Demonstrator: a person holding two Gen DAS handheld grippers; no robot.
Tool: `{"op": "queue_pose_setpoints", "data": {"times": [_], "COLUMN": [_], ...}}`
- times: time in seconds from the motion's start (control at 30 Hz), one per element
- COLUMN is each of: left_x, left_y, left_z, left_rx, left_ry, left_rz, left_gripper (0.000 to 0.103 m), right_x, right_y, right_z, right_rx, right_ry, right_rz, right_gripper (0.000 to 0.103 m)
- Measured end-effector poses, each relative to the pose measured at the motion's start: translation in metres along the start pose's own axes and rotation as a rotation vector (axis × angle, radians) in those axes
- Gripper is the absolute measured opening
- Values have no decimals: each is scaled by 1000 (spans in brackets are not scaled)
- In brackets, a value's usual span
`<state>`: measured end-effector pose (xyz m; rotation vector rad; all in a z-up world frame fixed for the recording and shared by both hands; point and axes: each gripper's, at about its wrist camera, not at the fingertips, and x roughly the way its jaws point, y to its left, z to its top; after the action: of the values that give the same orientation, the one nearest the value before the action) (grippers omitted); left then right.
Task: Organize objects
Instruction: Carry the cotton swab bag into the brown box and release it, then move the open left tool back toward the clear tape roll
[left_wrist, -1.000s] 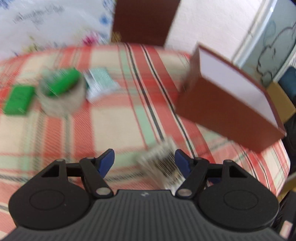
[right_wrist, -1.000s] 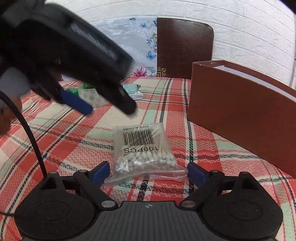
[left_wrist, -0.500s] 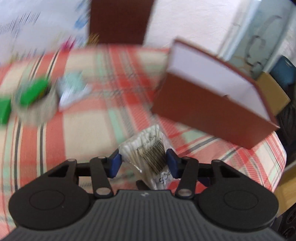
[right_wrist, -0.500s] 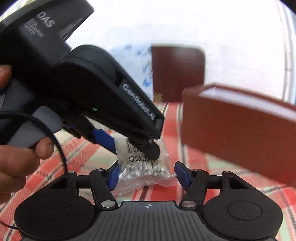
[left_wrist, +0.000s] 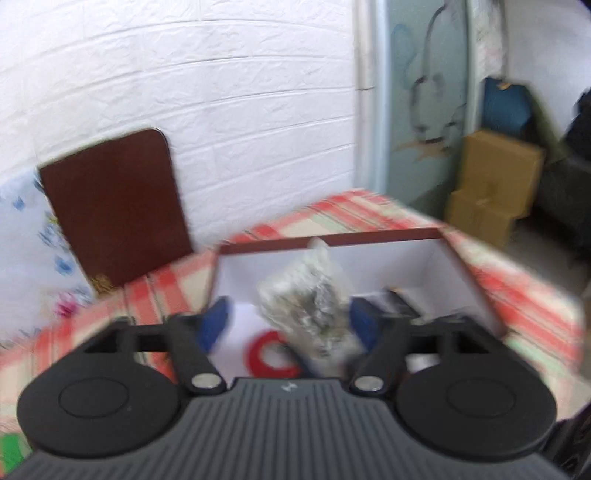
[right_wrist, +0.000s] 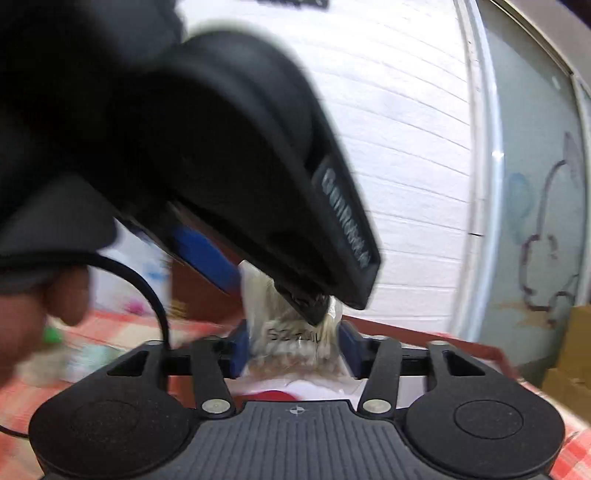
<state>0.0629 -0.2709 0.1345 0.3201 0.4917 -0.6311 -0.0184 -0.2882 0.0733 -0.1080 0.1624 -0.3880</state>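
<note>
The bag of cotton swabs (left_wrist: 308, 306) hangs over the open brown box (left_wrist: 458, 258), apparently pinched by both the left gripper (left_wrist: 290, 325) and right gripper (right_wrist: 293, 345), fingers half closed. Light, soft, slippery plastic: grip the bulging middle.

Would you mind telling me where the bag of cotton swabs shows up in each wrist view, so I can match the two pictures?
Left wrist view: the bag of cotton swabs sits low centre, between the blue fingertips, over the open box.
Right wrist view: it is low centre, between that gripper's blue fingertips, partly hidden by the other gripper's black body.
Shared landmark: the red ring in the box, just below the bag in both views.
</note>
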Motion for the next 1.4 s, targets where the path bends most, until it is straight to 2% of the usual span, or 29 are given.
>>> {"op": "queue_pose_setpoints", "data": {"times": [0.03,0.1,0.2,0.37,0.47,0.6,0.8,1.0,1.13,1.4], "left_x": [9,22,26,19,1,-21,-32,-35,-38,-44], "left_y": [-4,-1,13,32,42,57,82,111,127,155], "left_z": [-1,-9,-24,-41,-48,-60,-101,-142,-165,-200], "left_rx": [20,20,-28,-117,-155,-200,-248,-297,-333,-406], "left_ry": [19,64,89,119,87,68,107,182,217,250], "left_rz": [69,121,132,146,157,169,222,294,334,378], "left_gripper": [83,81,81,81,81,81,81,81,81,81], "right_x": [13,25,15,4,6,-19,-29,-30,-26,-9], "right_y": [-4,-17,-27,-17,-7,6,31,60,75,85], "right_z": [-4,-12,-24,-30,-30,-34,-38,-43,-48,-56], "right_rx": [-1,48,115,109,100,99,11,-21,-32,-46], "right_ry": [38,90,54,-22,-37,-42,-51,42,134,284], "right_rz": [-27,-30,-22,-25,-20,-2,51,167,253,280], "right_gripper": [62,60,66,66,66,69,75,74,74,74]}}
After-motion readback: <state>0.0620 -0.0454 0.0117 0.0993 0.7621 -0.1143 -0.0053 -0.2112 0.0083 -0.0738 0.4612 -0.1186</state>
